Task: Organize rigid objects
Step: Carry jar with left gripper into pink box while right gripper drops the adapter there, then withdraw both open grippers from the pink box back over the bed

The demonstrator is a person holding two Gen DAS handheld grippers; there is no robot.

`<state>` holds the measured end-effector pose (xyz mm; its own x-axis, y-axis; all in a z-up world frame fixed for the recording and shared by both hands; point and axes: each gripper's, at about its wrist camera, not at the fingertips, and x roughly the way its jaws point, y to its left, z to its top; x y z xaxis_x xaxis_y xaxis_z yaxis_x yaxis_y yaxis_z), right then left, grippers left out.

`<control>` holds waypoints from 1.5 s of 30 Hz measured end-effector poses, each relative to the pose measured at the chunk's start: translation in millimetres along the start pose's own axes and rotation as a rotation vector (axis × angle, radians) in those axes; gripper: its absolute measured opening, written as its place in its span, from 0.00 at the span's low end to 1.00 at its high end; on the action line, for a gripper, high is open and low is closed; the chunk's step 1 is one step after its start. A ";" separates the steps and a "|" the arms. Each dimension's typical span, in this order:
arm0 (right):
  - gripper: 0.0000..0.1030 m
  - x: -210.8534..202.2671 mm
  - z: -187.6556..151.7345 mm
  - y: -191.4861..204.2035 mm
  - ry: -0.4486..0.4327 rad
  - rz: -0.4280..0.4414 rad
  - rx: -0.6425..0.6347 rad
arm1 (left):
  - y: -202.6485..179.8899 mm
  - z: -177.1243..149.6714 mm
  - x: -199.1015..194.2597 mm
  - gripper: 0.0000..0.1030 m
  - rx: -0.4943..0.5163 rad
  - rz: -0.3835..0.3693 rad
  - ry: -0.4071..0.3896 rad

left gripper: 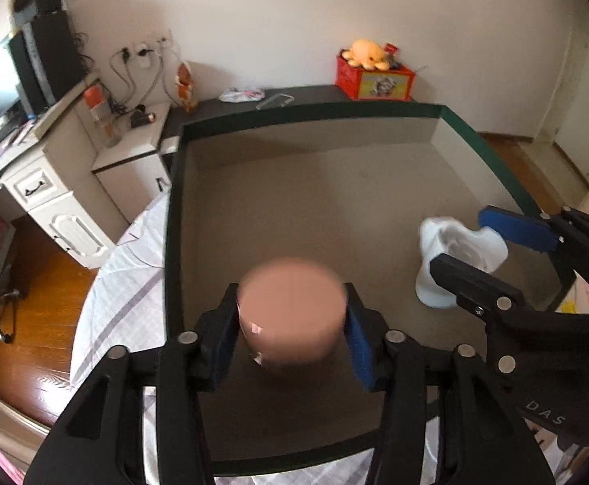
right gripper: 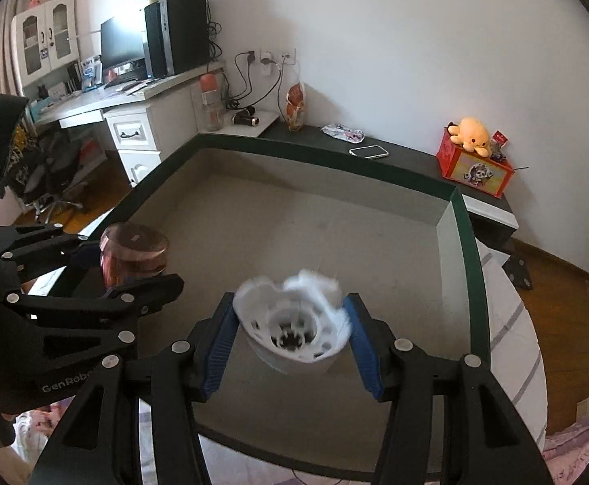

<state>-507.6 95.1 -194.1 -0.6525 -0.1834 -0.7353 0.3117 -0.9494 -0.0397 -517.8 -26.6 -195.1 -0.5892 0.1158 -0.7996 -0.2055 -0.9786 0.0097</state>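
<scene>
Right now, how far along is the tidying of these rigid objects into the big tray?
Done: nothing rests in the green-rimmed tray yet; its floor looks bare. In hand: the left gripper holds a pink cup and the right gripper a white holder, both over the tray. Left: setting both down and releasing them.

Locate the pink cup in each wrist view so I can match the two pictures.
Left wrist view: the pink cup, blurred, sits low at centre between that gripper's own jaws.
Right wrist view: it shows at left of centre, held in the other gripper.
Shared landmark: the red box with the orange plush octopus on it.
</scene>
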 end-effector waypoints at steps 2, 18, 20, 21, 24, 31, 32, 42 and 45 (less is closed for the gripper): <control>0.62 -4.7 0.1 -1.9 -0.011 -0.020 0.007 | 4.3 -0.1 -3.4 0.63 -0.017 0.009 -0.012; 1.00 -128.0 -17.0 1.8 -0.242 -0.086 0.008 | 8.9 -52.5 -141.4 1.00 -0.076 0.172 -0.304; 1.00 -147.1 -27.2 3.7 -0.263 -0.090 0.007 | 9.3 -66.7 -156.6 1.00 -0.083 0.163 -0.315; 1.00 -157.5 -33.7 2.7 -0.277 -0.100 0.015 | 9.2 -75.7 -163.9 1.00 -0.094 0.164 -0.322; 1.00 -179.9 -50.3 0.1 -0.297 -0.130 0.023 | 7.8 -101.3 -182.5 1.00 -0.104 0.178 -0.332; 1.00 -227.7 -94.6 -7.0 -0.336 -0.180 0.082 | 5.3 -161.0 -222.9 1.00 -0.137 0.204 -0.362; 1.00 -233.2 -100.9 -8.0 -0.338 -0.176 0.090 | 3.9 -167.4 -226.4 1.00 -0.138 0.197 -0.361; 1.00 -238.0 -138.1 -14.4 -0.288 -0.199 0.129 | -9.4 -201.2 -228.3 1.00 -0.074 0.179 -0.304; 1.00 -230.5 -147.4 -18.5 -0.257 -0.203 0.141 | -10.0 -213.5 -217.1 1.00 -0.045 0.187 -0.261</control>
<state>-261.2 192.6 -123.6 -0.8491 -0.0287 -0.5274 0.0710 -0.9957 -0.0602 -221.0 -78.2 -149.8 -0.7954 -0.0332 -0.6052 -0.0432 -0.9929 0.1112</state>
